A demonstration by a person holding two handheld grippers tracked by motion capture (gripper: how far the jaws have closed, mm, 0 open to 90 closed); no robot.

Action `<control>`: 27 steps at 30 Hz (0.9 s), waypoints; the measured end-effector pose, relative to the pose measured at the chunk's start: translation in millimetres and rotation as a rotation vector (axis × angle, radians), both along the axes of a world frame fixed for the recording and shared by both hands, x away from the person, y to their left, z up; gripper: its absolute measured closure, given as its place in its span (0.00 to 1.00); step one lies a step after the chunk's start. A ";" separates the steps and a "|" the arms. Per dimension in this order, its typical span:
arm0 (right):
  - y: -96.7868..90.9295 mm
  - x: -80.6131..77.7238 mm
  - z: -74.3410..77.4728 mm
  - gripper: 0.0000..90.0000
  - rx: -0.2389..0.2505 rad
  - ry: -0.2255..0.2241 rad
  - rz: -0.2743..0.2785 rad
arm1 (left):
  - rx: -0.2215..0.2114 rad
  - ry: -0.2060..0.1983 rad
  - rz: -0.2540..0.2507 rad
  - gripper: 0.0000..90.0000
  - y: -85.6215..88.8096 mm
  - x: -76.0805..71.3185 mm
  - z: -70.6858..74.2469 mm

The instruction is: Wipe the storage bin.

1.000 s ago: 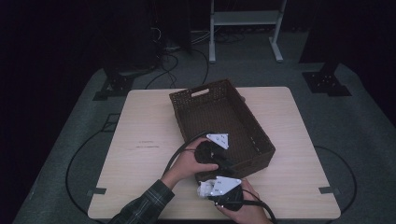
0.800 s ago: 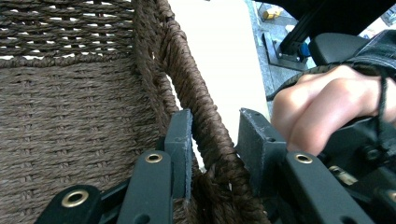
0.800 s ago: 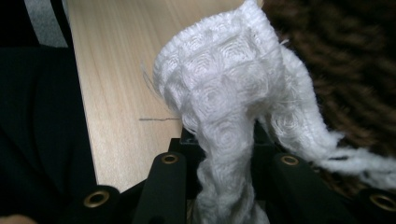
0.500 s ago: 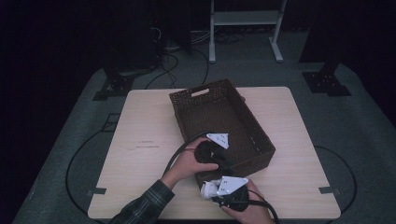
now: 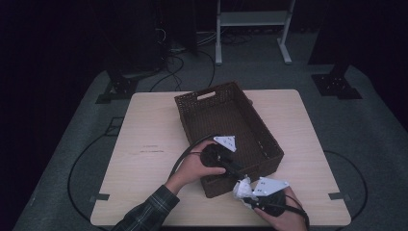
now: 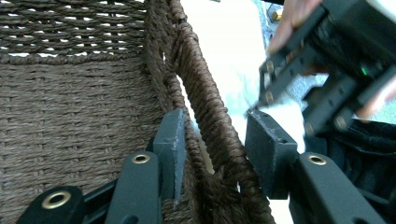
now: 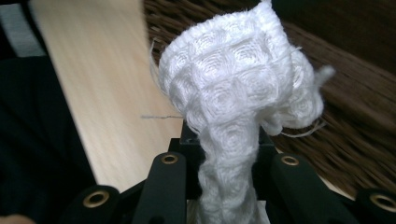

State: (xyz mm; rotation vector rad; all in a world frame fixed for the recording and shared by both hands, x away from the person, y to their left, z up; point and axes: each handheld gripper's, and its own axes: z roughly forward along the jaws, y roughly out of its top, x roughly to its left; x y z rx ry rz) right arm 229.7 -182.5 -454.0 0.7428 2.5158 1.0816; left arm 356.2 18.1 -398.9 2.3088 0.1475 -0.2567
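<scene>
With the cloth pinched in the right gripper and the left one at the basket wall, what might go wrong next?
1. The left gripper straddles the near wall of the wicker basket. Its jaws have just been opening and no longer clamp it, so the basket may slide if bumped.
2. The white cloth bunches above the right gripper, with loose threads; they could snag on the weave when it goes over the rim.
3. The two grippers sit close together and could collide.

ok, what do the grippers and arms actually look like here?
Both are black handheld units. The left gripper and right gripper each carry a pale three-cornered plate on top and trail a black cable. Jaws are black links with brass-coloured rivets and flat dark pads. The left forearm wears a plaid sleeve.
</scene>
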 end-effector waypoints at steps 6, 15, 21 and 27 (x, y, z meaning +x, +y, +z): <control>-30.1 0.8 -0.8 0.82 -0.005 0.004 -0.092 | -0.025 -0.017 0.042 0.49 5.8 0.4 7.2; -73.3 8.8 -3.4 0.82 -0.018 0.014 -0.248 | -0.062 -0.064 0.104 0.30 27.5 2.5 23.4; -97.7 14.8 -4.9 0.82 -0.010 0.025 -0.326 | -0.081 -0.103 0.149 0.26 49.3 1.1 32.9; -116.8 26.3 -8.1 0.82 -0.013 0.037 -0.380 | -0.081 -0.132 0.210 0.25 79.6 0.3 38.6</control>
